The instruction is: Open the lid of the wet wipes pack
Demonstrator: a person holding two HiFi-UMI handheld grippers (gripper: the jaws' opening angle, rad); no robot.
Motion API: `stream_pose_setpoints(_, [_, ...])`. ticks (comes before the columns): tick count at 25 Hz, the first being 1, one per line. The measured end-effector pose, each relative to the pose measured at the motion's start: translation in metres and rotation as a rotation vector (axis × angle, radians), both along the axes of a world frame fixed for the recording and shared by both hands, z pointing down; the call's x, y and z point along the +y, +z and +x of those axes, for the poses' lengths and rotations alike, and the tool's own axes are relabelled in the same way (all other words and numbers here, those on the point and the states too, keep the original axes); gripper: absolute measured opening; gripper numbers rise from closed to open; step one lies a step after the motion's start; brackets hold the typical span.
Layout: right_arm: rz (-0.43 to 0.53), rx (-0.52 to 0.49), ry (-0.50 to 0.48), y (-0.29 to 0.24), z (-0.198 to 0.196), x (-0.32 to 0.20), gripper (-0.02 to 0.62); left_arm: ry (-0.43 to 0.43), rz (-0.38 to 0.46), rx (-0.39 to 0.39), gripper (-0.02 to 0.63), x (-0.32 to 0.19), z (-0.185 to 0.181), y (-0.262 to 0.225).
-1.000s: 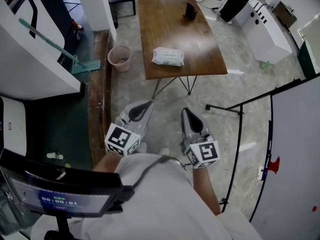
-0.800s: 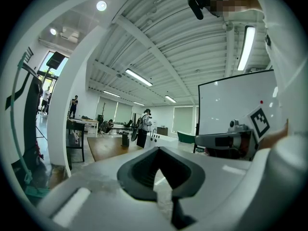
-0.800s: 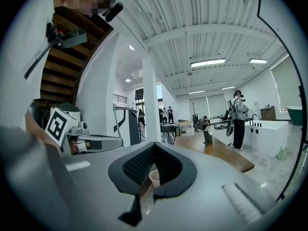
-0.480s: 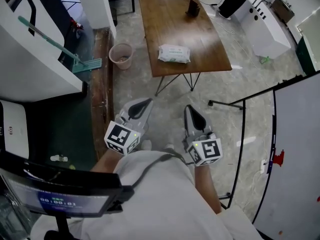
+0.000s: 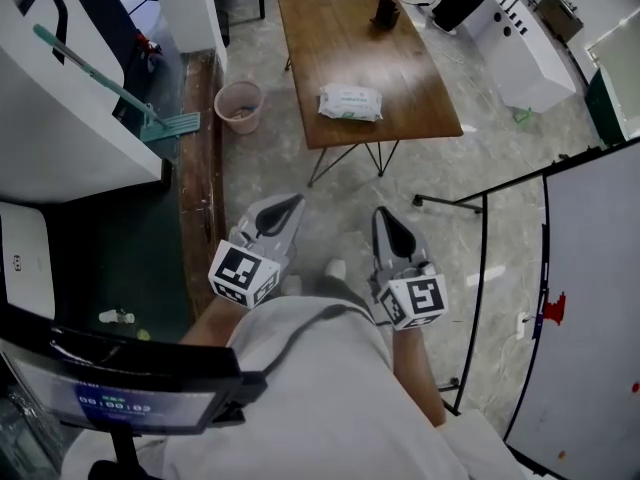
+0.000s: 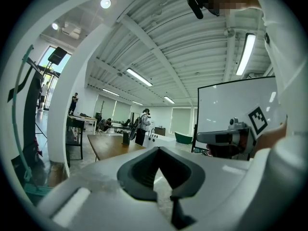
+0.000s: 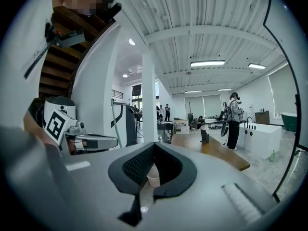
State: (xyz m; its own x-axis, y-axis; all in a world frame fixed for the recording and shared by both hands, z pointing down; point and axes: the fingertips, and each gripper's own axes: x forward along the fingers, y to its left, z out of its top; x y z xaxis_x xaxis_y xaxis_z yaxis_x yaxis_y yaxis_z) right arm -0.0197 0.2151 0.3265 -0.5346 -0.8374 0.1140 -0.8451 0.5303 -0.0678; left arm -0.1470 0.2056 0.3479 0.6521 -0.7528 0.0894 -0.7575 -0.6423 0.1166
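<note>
While the wet wipes pack (image 5: 350, 101) is lying flat on the wooden table (image 5: 330, 28), close to its near edge, the left gripper (image 5: 280, 216) and right gripper (image 5: 390, 230) are hovering side by side over the floor, well short of that table; both are showing jaws pressed together, gripping nothing; a pink bin (image 5: 239, 106) is standing just left of the table.

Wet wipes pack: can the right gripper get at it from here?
Probably not yet: the pack lies on the table, well beyond the right gripper, across the floor. Nothing blocks it; step closer.
</note>
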Motion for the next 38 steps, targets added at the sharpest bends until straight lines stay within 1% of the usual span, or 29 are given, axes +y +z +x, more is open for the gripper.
stream_pose_setpoints(6, [0.004, -0.002, -0.02, -0.003, -0.001, -0.007, 0.008, -0.019, -0.007, -0.001, 0.006, -0.002, -0.002, -0.001])
stream_pose_setpoints(11, [-0.001, -0.03, -0.031, 0.007, 0.007, -0.032, 0.008, -0.035, -0.019, -0.024, 0.007, -0.02, 0.004, 0.01])
stream_pose_setpoints(16, [-0.007, -0.044, -0.047, 0.011, 0.02, -0.066, 0.008, -0.038, -0.021, -0.027, 0.006, -0.051, 0.019, 0.007])
stream_pose_setpoints(21, [-0.016, -0.056, -0.048, 0.013, 0.039, -0.107, 0.008, -0.044, -0.022, -0.035, 0.006, -0.093, 0.037, 0.005])
stream_pose_setpoints(30, [-0.034, -0.056, -0.101, 0.015, 0.064, -0.176, 0.008, -0.063, -0.021, -0.054, 0.008, -0.159, 0.075, 0.0])
stream_pose_setpoints(38, [-0.065, -0.042, -0.154, 0.02, 0.09, -0.226, 0.008, -0.089, -0.031, -0.06, 0.008, -0.207, 0.109, 0.0])
